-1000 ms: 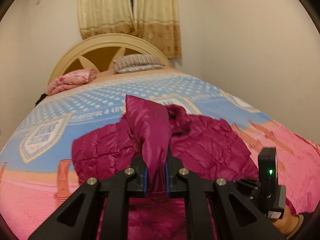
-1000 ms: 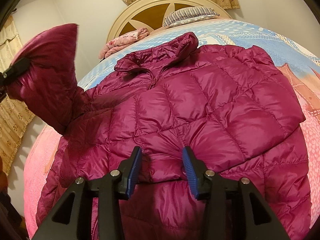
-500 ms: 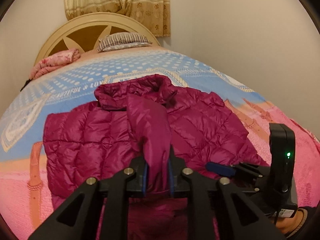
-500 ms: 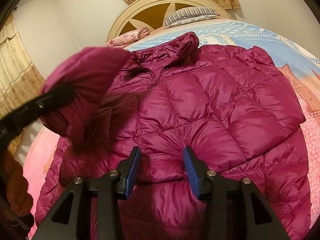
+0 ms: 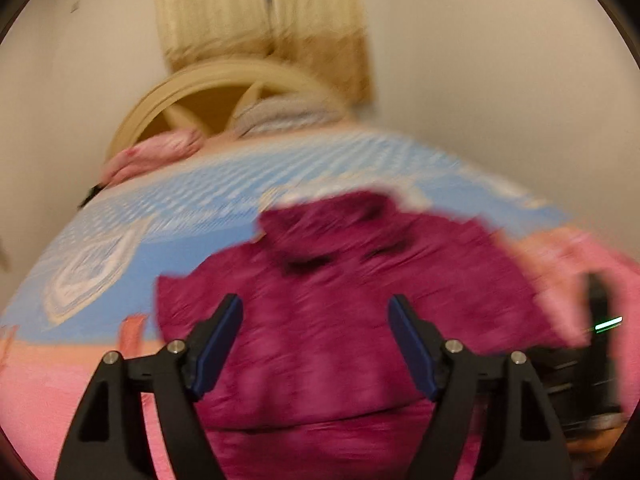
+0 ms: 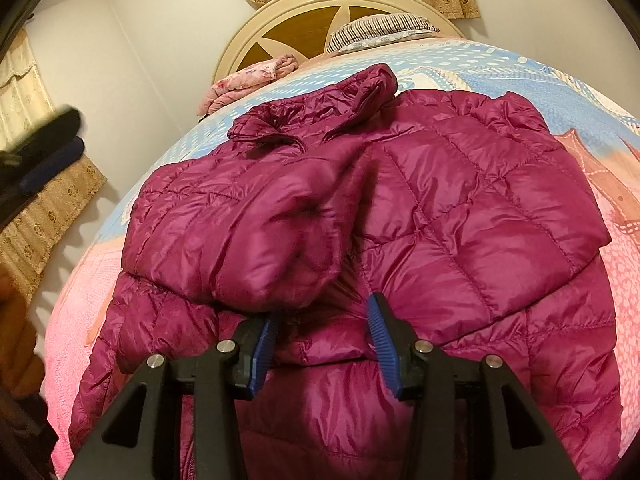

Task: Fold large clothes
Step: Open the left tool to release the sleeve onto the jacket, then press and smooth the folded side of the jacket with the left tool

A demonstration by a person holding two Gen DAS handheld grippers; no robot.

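A magenta quilted puffer jacket [image 6: 460,208] lies front up on the bed, collar toward the headboard. Both sleeves are folded across its chest; the left sleeve [image 6: 256,232] lies on top, its cuff near my right fingers. My right gripper [image 6: 322,344] is open low over the jacket's lower front, holding nothing. My left gripper [image 5: 316,344] is open and empty above the jacket [image 5: 340,300]; that view is motion-blurred. The left gripper also shows, blurred, at the left edge of the right wrist view [image 6: 36,152].
The bed has a blue and pink patterned cover [image 6: 500,68]. A round cream headboard [image 6: 320,0], a striped pillow [image 6: 380,28] and a folded pink blanket [image 6: 252,80] are at the far end. Curtains [image 6: 44,208] hang on the left. A wall runs along the right.
My left gripper carried the sleeve across the jacket, opened and let it drop onto the chest, then pulled back to the left. My right gripper has stayed put and open.
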